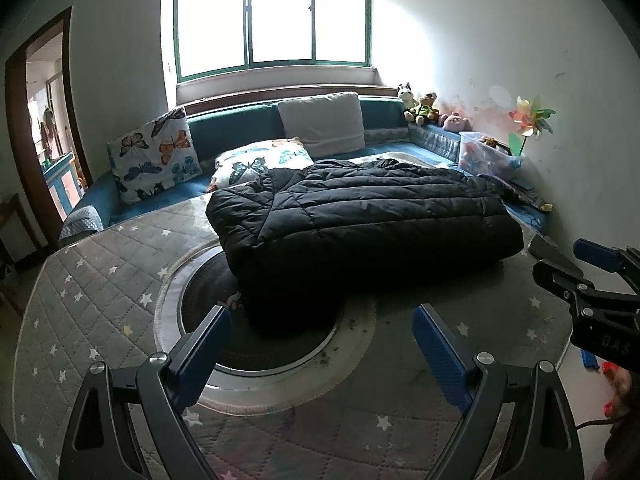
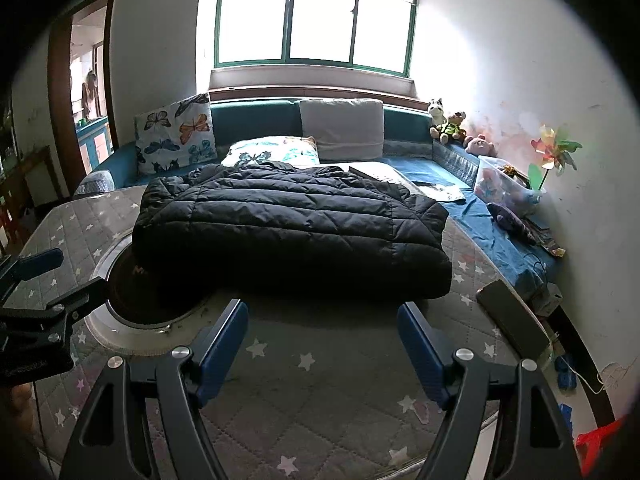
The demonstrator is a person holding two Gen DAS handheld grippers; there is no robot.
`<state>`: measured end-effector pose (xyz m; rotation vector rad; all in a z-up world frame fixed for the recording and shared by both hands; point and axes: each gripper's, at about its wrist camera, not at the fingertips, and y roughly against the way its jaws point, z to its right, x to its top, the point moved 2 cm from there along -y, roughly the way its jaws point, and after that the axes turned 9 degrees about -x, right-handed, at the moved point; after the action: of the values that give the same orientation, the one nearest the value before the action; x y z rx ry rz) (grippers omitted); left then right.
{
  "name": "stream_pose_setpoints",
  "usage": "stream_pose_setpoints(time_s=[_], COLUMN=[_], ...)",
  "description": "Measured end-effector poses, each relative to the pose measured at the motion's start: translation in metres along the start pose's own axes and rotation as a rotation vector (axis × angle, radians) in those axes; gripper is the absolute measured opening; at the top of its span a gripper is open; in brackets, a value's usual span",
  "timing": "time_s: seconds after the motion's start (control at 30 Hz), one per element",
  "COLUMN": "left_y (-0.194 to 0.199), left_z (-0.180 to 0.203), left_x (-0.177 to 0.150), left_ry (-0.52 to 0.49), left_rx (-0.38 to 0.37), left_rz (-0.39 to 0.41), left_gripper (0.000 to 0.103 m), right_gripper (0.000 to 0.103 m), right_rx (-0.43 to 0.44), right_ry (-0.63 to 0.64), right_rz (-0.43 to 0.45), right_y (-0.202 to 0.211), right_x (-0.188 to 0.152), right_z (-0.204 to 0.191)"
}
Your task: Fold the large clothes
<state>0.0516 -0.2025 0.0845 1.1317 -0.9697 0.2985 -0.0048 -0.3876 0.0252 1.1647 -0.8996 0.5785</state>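
Note:
A black quilted puffer jacket [image 1: 360, 216] lies folded into a thick block on the grey star-patterned table [image 1: 100, 280]; it also shows in the right wrist view [image 2: 292, 232]. My left gripper [image 1: 320, 320] is open and empty, held back from the jacket's near edge. My right gripper [image 2: 322, 316] is open and empty, just short of the jacket's front edge. In the left wrist view the right gripper [image 1: 560, 260] shows at the right. In the right wrist view the left gripper [image 2: 60, 276] shows at the left.
A round inset ring [image 1: 256, 320] in the table lies partly under the jacket. A phone [image 2: 512, 316] lies at the table's right edge. Behind is a teal sofa [image 2: 256, 120] with butterfly pillows [image 1: 156, 156], plush toys [image 1: 424, 108] and a plastic box [image 2: 504, 184].

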Motion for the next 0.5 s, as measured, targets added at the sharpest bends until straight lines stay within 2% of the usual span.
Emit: stream_pose_setpoints(time_s=[0.5], left_y=[-0.0040], left_z=[-0.0027], left_x=[-0.0042], left_ry=[0.002], left_rx=[-0.008], left_rz=[-0.005], left_gripper=[0.098], right_gripper=[0.084], right_rx=[0.001], right_ry=[0.012], right_rz=[-0.013], right_y=[-0.0041], right_x=[-0.0017], right_z=[-0.0051])
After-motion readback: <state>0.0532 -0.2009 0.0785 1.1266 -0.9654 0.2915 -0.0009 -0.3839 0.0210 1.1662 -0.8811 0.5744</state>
